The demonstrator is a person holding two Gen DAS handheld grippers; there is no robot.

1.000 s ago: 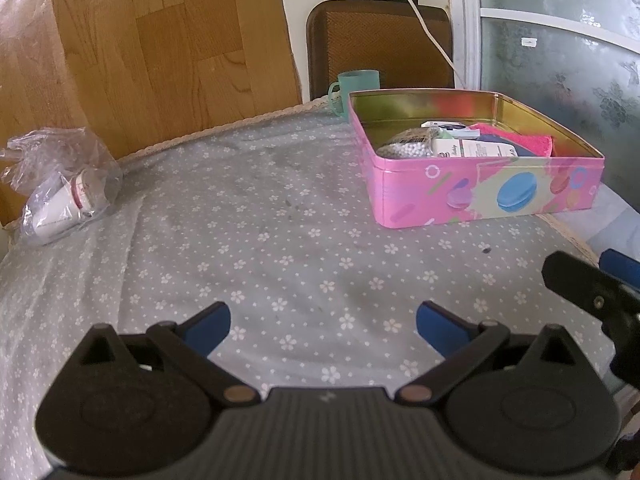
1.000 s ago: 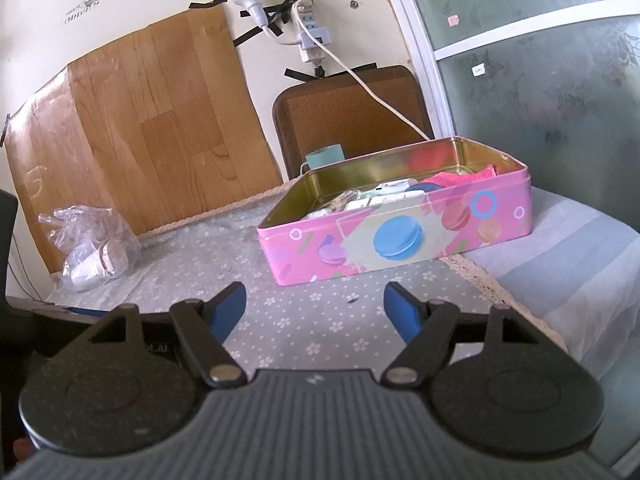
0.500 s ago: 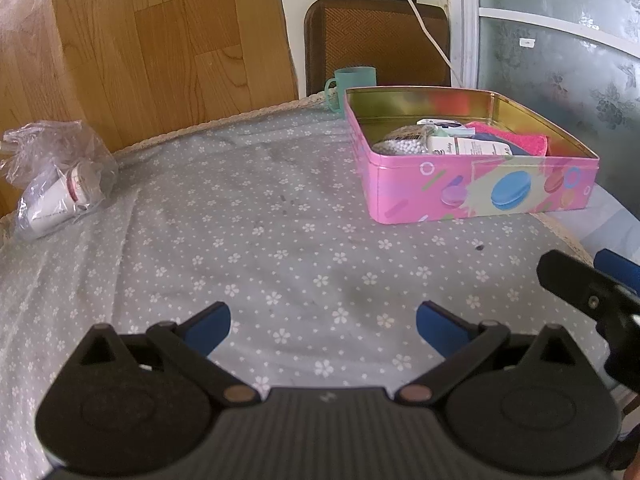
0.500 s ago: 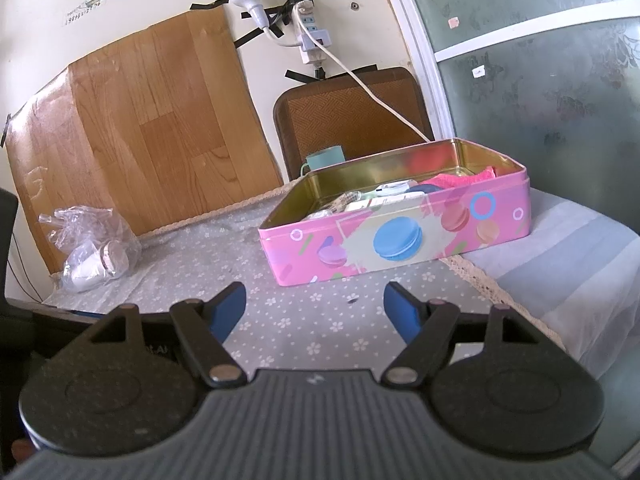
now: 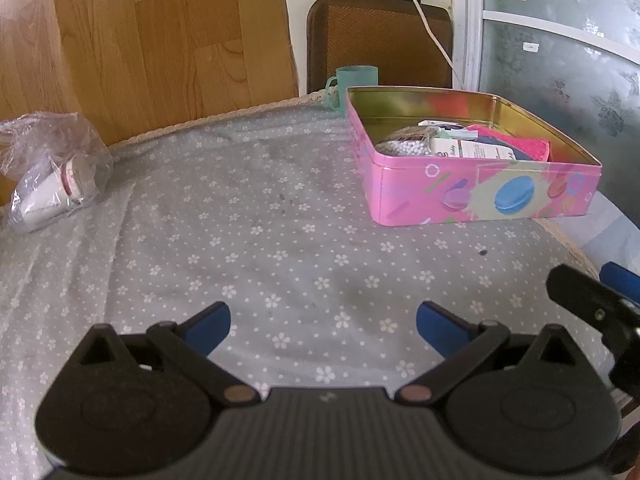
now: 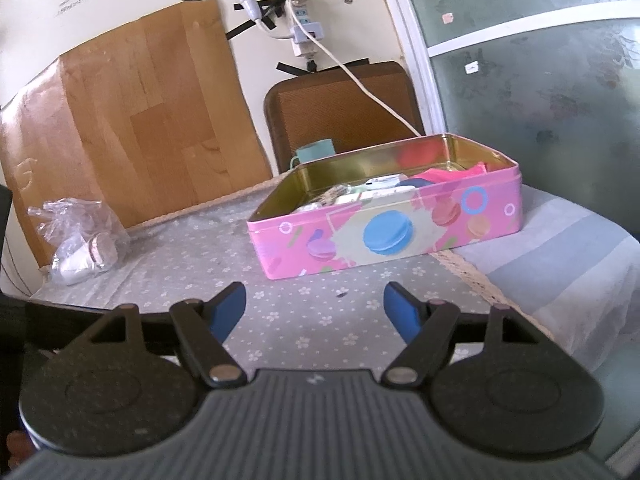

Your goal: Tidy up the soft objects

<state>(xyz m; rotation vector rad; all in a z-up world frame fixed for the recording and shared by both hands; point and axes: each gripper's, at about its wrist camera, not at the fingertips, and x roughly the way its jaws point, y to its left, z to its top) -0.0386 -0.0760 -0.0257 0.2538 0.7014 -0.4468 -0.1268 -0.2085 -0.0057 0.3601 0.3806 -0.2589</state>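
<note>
Both of your jaws stand spread wide with nothing between them: your left gripper (image 5: 322,322) hovers over bare cloth, and your right gripper (image 6: 315,306) hangs near the table's right front edge, its blue pads apart. Beneath you lies the table (image 5: 248,216), covered in a grey cloth with small white flowers and edged with a pale braided trim. Behind it a wood-grain panel (image 6: 136,128) leans against the wall, and beside that stands a brown chair back (image 6: 340,108) with a white cable (image 6: 360,80) running across it from a power strip (image 6: 302,32) taped to the wall. To your right is a frosted glass door (image 6: 540,80) and, beyond the table edge, a striped blue-grey fabric (image 6: 568,264). On the far right part of the table sits the pink tin box (image 5: 480,196), open, printed with macarons; inside it you can see a bright pink cloth (image 5: 516,142), a white packet with print (image 5: 468,148), a cluster of small white beads (image 5: 404,146) and other items too crowded to tell apart. A crumpled clear plastic bag (image 5: 52,168) holding white cups lies at the table's far left, well apart from the tin. A teal mug (image 5: 354,80) stands just behind the tin's back left corner.
</note>
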